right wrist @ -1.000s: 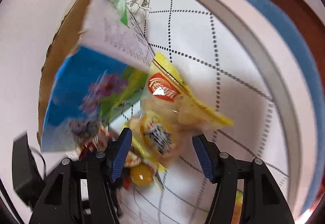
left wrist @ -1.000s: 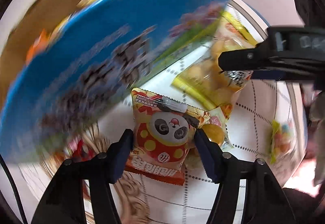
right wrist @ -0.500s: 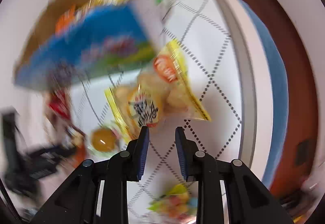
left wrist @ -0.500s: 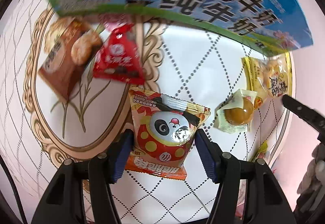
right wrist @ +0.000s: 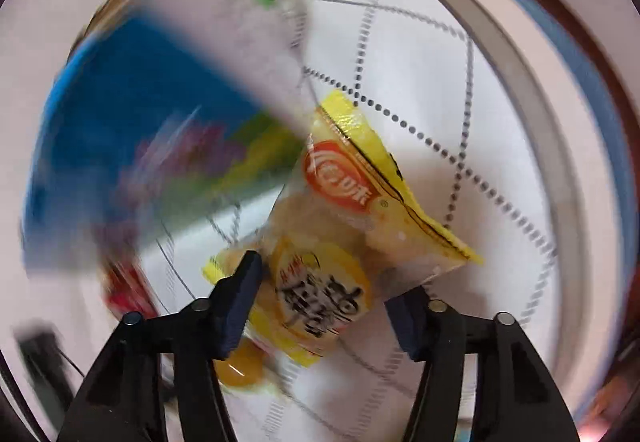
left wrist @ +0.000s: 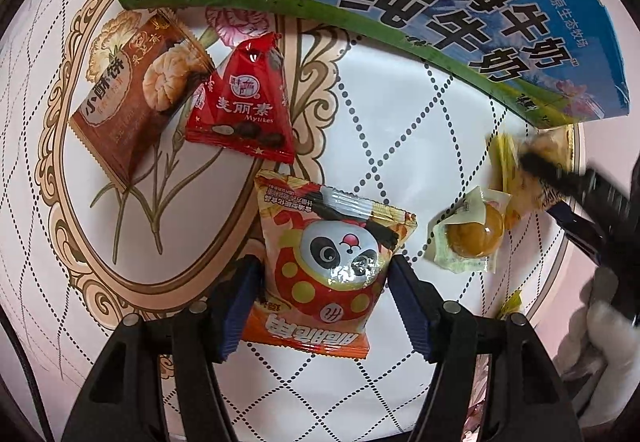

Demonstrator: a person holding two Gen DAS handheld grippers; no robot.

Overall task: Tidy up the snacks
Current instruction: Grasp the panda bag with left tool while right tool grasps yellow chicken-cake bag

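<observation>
My left gripper (left wrist: 320,274) is open, its fingers on either side of an orange panda snack packet (left wrist: 326,266) that lies on the patterned tablecloth (left wrist: 400,113). My right gripper (right wrist: 324,282) is open around a yellow snack bag (right wrist: 344,250), which rests on the cloth; it also shows in the left wrist view (left wrist: 532,165), with the right gripper's arm (left wrist: 576,197) over it. A brown biscuit packet (left wrist: 132,97), a red triangular packet (left wrist: 244,109) and a wrapped yellow pastry (left wrist: 472,234) lie nearby.
A blue and green milk carton box (left wrist: 440,1) stands at the back, blurred in the right wrist view (right wrist: 132,145). The table's rim (right wrist: 516,81) curves along the right. A small colourful packet (left wrist: 512,302) lies near the right edge.
My right gripper was shut half a second ago and is now open around the yellow bag, closer to it. My left gripper stays open around the panda packet.
</observation>
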